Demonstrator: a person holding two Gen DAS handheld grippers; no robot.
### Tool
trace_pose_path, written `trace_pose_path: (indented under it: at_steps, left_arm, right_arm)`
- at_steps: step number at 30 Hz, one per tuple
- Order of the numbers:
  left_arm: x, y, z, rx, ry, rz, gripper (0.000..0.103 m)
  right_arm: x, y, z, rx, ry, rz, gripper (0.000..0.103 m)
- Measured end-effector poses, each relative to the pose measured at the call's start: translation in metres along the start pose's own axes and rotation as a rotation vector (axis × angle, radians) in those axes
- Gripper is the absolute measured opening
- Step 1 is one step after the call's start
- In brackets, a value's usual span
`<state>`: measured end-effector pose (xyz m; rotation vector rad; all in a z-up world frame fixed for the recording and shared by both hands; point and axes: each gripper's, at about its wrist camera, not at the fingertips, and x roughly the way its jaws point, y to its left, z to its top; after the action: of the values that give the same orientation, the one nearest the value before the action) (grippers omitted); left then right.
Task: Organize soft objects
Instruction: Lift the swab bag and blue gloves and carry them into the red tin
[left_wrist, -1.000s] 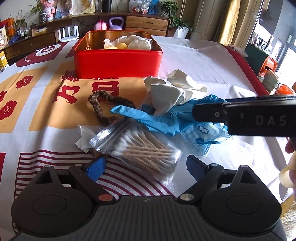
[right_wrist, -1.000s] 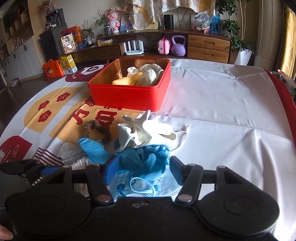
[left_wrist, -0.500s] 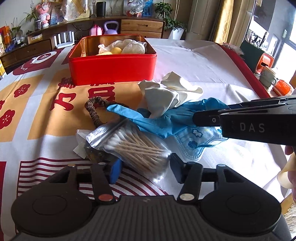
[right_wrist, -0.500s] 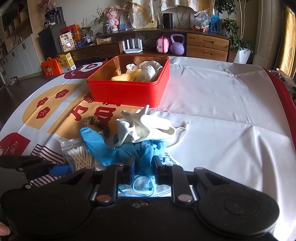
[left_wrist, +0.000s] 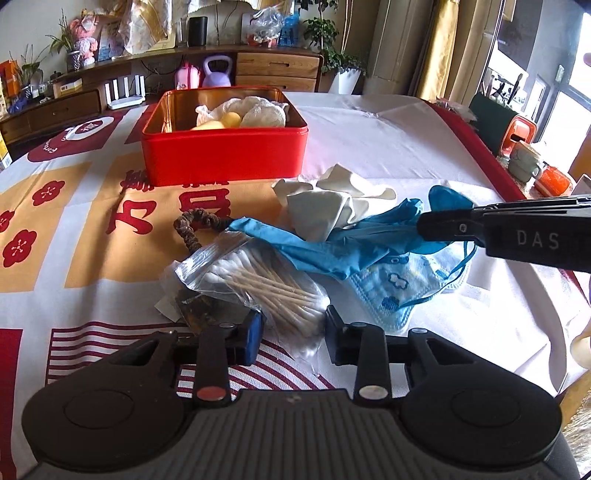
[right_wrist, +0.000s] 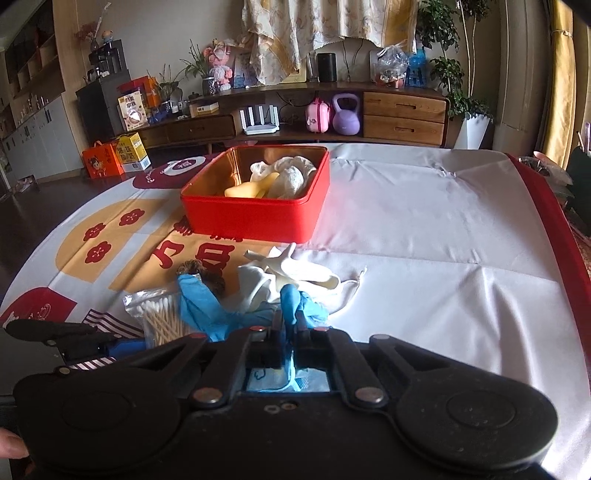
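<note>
While both tools are already down in the pile, the step in hand looks like lifting 2 soft items out and carrying them to the red tin (left_wrist: 225, 157), which sits farther back on the bench (left_wrist: 388, 147) with a few pale soft things already inside. On the left, the left hand-held gripper (left_wrist: 293, 332) sits low and level over the striped cloth, its 2 blue pads half-closed on either side of the near end of the bag of cotton swabs (left_wrist: 258, 284); whether they actually pinch it I cannot tell. I would finish that squeeze on the plastic, not the loose sticks, and raise it straight so the brown scrunchie (left_wrist: 192, 225) beneath stays put. Further right lies the white glove (left_wrist: 332, 203), draped against the blue glove (left_wrist: 332, 243), with the blue face mask (left_wrist: 399, 291) under both. The right hand-held gripper (right_wrist: 290, 325) comes in flat from the right side, jaws nearly together and clamped on a fold of the blue glove. Lifting slowly should let the white glove slide off and keep the mask's ear loop from snagging.
</note>
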<state>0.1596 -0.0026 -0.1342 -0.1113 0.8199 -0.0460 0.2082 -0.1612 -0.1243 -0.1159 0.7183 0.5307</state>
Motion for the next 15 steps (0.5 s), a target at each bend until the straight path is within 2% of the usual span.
trace_pose_path:
  at_steps: [9,15]
  left_arm:
    - [-0.027,0.004,0.007,-0.01,-0.045,-0.024,0.034]
    - [-0.042,0.008,0.012,-0.008,-0.073,-0.035,0.034]
  right_arm:
    - [-0.033,0.004,0.011,0.01,-0.09,0.015,0.003]
    - [-0.045,0.002,0.02,0.017,-0.12,0.031,0.003]
